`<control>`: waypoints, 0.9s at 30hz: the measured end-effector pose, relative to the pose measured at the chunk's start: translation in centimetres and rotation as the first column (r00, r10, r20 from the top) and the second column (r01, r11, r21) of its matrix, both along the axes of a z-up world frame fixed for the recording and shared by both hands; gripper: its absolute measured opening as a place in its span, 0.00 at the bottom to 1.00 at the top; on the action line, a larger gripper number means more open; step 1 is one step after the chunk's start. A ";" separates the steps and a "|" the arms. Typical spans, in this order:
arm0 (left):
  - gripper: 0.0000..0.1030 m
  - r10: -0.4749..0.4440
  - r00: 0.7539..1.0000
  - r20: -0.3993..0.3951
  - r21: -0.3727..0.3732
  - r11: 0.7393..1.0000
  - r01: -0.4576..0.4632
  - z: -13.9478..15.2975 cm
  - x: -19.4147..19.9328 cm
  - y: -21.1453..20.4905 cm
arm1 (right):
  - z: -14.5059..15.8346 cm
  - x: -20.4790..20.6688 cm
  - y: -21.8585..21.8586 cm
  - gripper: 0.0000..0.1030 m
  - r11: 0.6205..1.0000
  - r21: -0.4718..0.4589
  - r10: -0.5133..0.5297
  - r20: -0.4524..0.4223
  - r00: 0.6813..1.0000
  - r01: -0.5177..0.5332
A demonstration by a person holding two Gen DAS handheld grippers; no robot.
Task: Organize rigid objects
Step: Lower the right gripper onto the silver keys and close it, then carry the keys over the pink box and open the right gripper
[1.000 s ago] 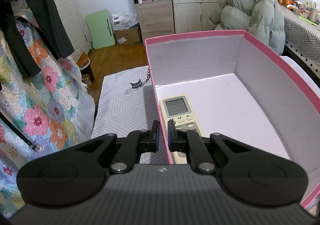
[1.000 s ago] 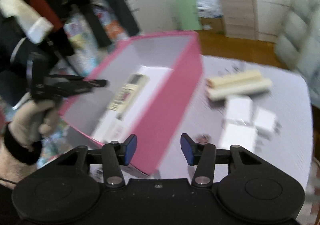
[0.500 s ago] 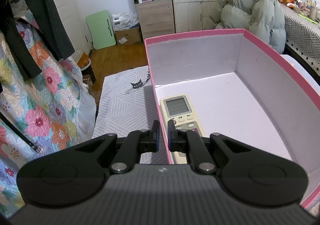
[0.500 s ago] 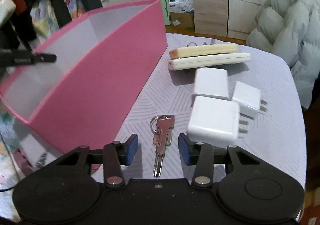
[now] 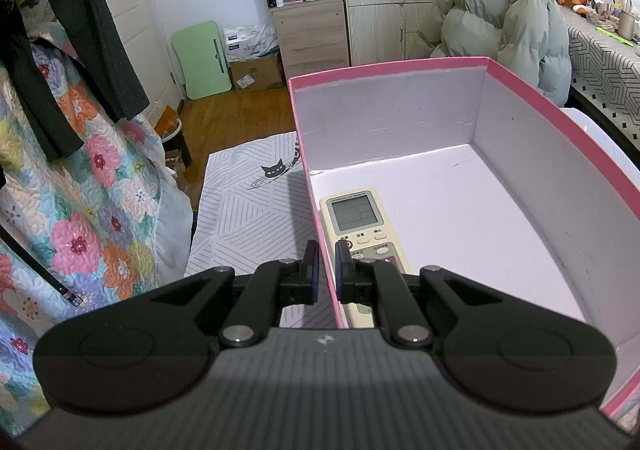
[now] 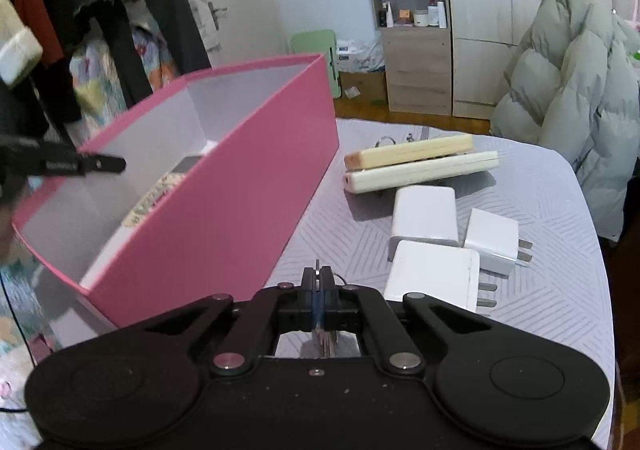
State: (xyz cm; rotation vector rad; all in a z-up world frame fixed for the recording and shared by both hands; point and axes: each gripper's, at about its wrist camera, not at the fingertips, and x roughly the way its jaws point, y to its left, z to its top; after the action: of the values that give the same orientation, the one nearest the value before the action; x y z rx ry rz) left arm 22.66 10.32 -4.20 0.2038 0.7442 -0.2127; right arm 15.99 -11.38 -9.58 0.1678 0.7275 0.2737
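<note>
Item one: the pink box [image 5: 560,154], open-topped, white inside, fills the right half of our left wrist view and the left centre of our right wrist view. It stands on the desk [image 6: 552,186], which wears a grey line-patterned cloth.

Item two: a cream remote control [image 5: 356,218], screen upward, lies flat on the box floor against the left wall, lower centre of the left wrist view.

Item three: our left gripper [image 5: 325,270]. Its fingers are nearly together, clamped on the box's left wall, one pad outside and one inside.

Item four: our right gripper [image 6: 317,298], bottom centre of its view. Its fingers are pressed together on the keys [image 6: 326,344]; a bit of key ring shows just right of the pads, and the blades hang below them.

Item five: three white plug adapters [image 6: 432,278], lower right of the right wrist view, sitting close together on the cloth just right of our fingers.

Item six: two long cream bars [image 6: 420,166], side by side, beyond the adapters at centre right; we cannot tell what they are.

Item seven: a grey-green puffer jacket [image 6: 580,90], at right edge.
</note>
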 end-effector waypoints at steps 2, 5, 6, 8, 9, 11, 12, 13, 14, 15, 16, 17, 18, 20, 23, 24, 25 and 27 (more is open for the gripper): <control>0.07 0.001 1.000 0.000 -0.001 1.000 -0.001 0.0 0.0 0.0 | 0.3 -0.1 -0.3 0.02 1.000 0.025 -0.015 0.009 1.000 0.014; 0.07 0.000 1.000 0.000 0.001 1.000 0.000 0.0 0.1 0.0 | 1.1 -0.3 -0.7 0.02 0.998 0.054 -0.023 0.028 0.999 0.021; 0.07 0.001 1.000 0.000 0.001 1.000 -0.001 0.0 0.0 -0.1 | 1.3 -0.4 -0.7 0.02 0.998 0.059 -0.022 0.034 0.999 0.020; 0.07 0.000 1.000 0.000 0.001 1.000 0.000 0.0 0.0 0.0 | 2.0 -0.6 -0.9 0.02 0.997 0.070 -0.028 0.050 0.998 0.025; 0.07 0.001 1.000 0.000 -0.001 1.000 -0.001 0.0 0.0 0.0 | 2.3 -0.7 -1.0 0.02 0.997 0.074 -0.030 0.055 0.998 0.026; 0.07 0.001 1.000 0.000 -0.001 1.000 -0.001 0.0 0.0 -0.1 | 3.0 -0.9 -1.1 0.02 0.997 0.073 -0.036 0.074 0.997 0.031; 0.07 0.001 1.000 0.000 -0.002 1.000 -0.001 0.0 0.0 -0.1 | 3.5 -1.1 -1.1 0.02 0.997 0.068 -0.036 0.086 0.996 0.031; 0.07 0.001 1.000 0.000 -0.001 1.000 -0.001 0.0 0.0 -0.1 | 3.9 -1.2 -1.1 0.02 0.997 0.067 -0.036 0.099 0.994 0.029; 0.07 0.001 1.000 0.000 0.000 1.000 -0.001 0.0 0.0 -0.1 | 4.5 -1.3 -1.1 0.02 0.997 0.070 -0.033 0.111 0.993 0.026; 0.07 0.000 1.000 0.000 0.000 1.000 0.000 0.0 0.0 -0.1 | 5.1 -1.4 -1.1 0.02 0.997 0.071 -0.029 0.126 0.992 0.020; 0.07 0.000 1.000 0.000 0.000 1.000 0.000 0.0 0.0 -0.1 | 5.8 -1.6 -1.0 0.02 0.998 0.068 -0.021 0.145 0.989 0.012; 0.07 0.001 1.000 0.000 0.000 1.000 -0.001 0.0 0.0 -0.1 | 6.5 -1.7 -0.9 0.02 0.998 0.063 -0.017 0.166 0.986 0.007; 0.07 0.001 1.000 0.000 0.000 1.000 -0.001 0.0 0.0 -0.1 | 7.2 -1.9 -0.8 0.02 0.998 0.058 -0.013 0.190 0.982 0.002; 0.07 0.002 1.000 0.000 -0.003 1.000 -0.002 0.0 0.0 -0.1 | 8.8 -2.0 -0.6 0.02 0.998 0.054 -0.003 0.234 0.972 -0.010; 0.07 0.003 1.000 0.000 -0.009 1.000 -0.003 -0.1 0.0 0.0 | 11.0 -1.8 -0.3 0.02 0.997 0.066 0.017 0.293 0.956 -0.038; 0.07 0.003 1.000 0.000 -0.009 1.000 -0.003 -0.1 0.0 0.0 | 11.6 -1.6 -0.1 0.02 0.996 0.070 0.025 0.307 0.952 -0.049; 0.07 0.003 1.000 0.000 -0.009 1.000 -0.003 -0.1 0.0 0.0 | 12.1 -1.4 0.2 0.02 0.995 0.074 0.043 0.318 0.947 -0.070; 0.07 0.003 1.000 0.000 -0.007 1.000 -0.003 -0.1 0.0 0.0 | 12.9 -0.9 0.8 0.02 0.989 0.094 0.073 0.333 0.940 -0.110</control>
State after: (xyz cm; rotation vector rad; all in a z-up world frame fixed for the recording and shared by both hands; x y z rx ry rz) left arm 22.65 10.31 -4.28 0.1959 0.7436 -0.2127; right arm 15.11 -10.59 3.37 0.1889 0.3880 0.4210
